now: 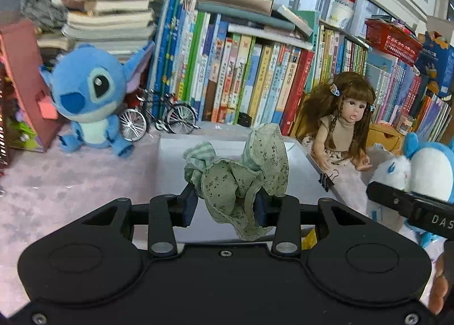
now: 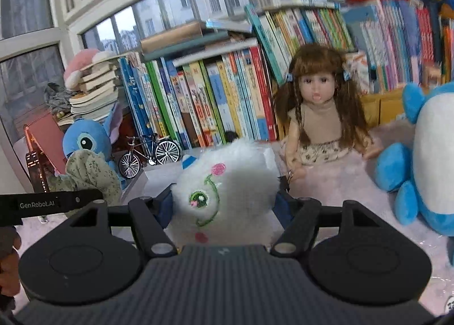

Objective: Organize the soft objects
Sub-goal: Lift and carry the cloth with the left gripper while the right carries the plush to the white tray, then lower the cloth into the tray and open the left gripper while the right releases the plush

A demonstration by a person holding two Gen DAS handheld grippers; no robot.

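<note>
Our left tongs (image 1: 227,205) are clamped on a crumpled green floral cloth (image 1: 241,180), held up above a white box (image 1: 227,149). Right tongs (image 2: 224,203) squeeze a fluffy white plush toy with an embroidered green eye (image 2: 224,183). Further back sit a blue big-eared plush (image 1: 88,98) and a long-haired brown doll (image 1: 343,123), then the bookshelf (image 1: 255,75).

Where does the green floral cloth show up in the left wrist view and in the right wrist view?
Left wrist view: the green floral cloth is at centre, pinched in the left tongs, above the white box.
Right wrist view: the same cloth is at the left edge, in front of the blue Stitch plush.
Shared landmark: the miniature bicycle by the books.
</note>
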